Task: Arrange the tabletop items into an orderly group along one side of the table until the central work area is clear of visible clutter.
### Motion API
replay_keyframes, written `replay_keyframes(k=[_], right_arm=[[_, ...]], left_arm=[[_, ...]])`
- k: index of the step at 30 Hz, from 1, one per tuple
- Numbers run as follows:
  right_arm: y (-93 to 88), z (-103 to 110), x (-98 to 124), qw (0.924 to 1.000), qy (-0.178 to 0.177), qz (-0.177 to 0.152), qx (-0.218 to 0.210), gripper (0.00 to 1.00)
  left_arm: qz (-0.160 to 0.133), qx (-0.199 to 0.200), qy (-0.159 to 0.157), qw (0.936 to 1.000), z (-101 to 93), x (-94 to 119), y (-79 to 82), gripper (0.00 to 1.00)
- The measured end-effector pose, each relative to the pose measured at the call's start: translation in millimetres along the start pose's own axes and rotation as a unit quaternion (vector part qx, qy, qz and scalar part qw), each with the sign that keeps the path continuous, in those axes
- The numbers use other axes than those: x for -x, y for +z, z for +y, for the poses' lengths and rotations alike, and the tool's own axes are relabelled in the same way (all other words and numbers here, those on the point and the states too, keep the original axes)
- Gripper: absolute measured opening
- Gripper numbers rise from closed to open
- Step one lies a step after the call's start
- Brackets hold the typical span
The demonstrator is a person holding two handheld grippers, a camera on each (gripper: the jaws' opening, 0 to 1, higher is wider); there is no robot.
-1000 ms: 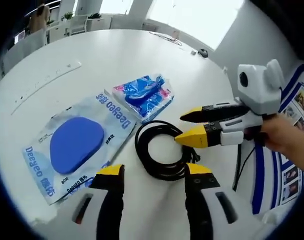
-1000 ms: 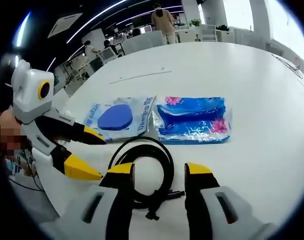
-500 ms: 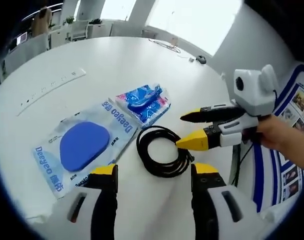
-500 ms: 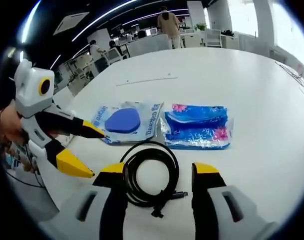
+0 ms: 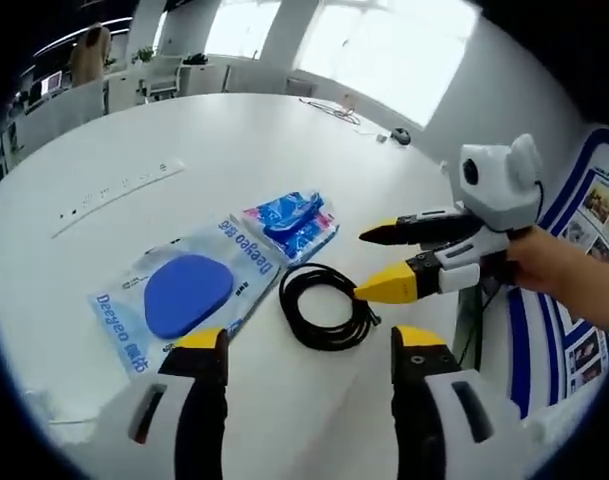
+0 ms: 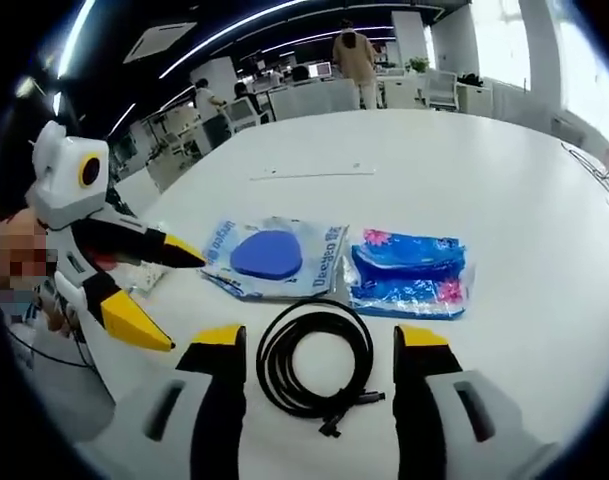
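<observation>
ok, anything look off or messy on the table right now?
Nothing stands out. The coiled black cable, the pouch with the blue pad and the blue floral packet lie flat, close together near the table edge, none torn or spilled. Both grippers, left and right, are open and hold nothing.

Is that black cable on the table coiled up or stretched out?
Coiled. The black cable lies in a round loop of several turns on the white table, its plug end sticking out at the loop's near edge.
</observation>
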State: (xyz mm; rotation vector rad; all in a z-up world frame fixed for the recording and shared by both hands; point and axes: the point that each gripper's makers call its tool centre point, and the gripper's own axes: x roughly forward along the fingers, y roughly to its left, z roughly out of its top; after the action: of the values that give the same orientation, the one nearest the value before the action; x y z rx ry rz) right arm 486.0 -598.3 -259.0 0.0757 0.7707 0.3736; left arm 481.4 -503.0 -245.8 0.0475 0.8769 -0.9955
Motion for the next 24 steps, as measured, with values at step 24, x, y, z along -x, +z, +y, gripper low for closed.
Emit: replay_keyframes(k=[24], right_arm=[[23.9,54.9,11.8,0.998,0.055,-0.017,0.028,0.64]], left_arm=[[-0.065,0.011,0.031,0.9973,16.2,73.2,-0.8,0.74]])
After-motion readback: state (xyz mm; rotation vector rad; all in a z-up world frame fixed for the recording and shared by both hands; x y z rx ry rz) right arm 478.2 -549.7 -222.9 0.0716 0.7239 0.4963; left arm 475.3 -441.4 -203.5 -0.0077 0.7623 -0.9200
